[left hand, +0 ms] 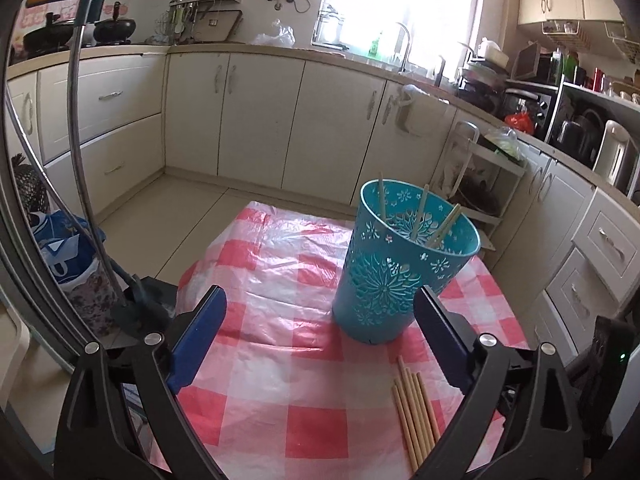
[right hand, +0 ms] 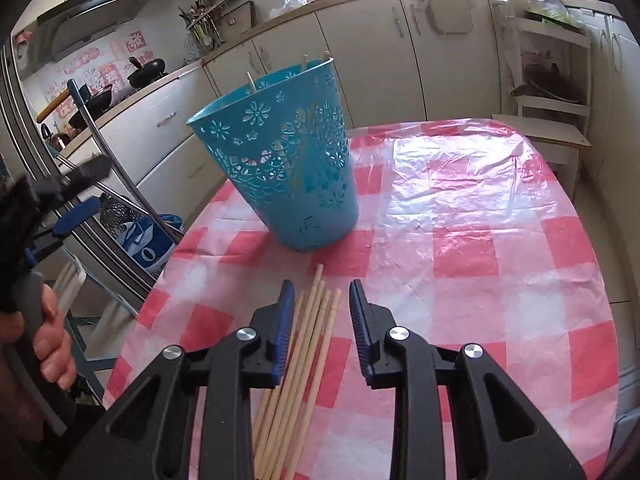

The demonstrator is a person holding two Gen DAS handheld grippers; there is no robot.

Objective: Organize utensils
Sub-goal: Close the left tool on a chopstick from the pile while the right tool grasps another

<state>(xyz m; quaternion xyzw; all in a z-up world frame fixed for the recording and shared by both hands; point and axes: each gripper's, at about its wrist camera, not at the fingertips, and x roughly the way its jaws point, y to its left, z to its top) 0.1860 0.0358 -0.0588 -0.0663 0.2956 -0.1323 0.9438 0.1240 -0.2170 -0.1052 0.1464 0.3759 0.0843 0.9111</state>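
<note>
A teal cut-out plastic cup (left hand: 384,276) (right hand: 288,168) stands on the red-and-white checked tablecloth (left hand: 280,320) (right hand: 480,240), with three wooden chopsticks (left hand: 420,212) leaning inside it. A bundle of several loose chopsticks (left hand: 416,412) (right hand: 316,320) lies on the cloth in front of the cup. My right gripper (right hand: 322,286) is low over this bundle, its jaws apart on either side of the sticks and not pressing them. My left gripper (left hand: 320,296) (right hand: 76,188) is wide open with nothing in it, just short of the cup and to its left; a hand (right hand: 52,332) holds it.
A curved metal pole (left hand: 78,160) with a blue handle rises at the table's left edge, beside a blue-and-white bag (left hand: 60,248). Cream kitchen cabinets (left hand: 256,116) run behind. A white shelf rack (right hand: 552,100) stands past the table's far right corner.
</note>
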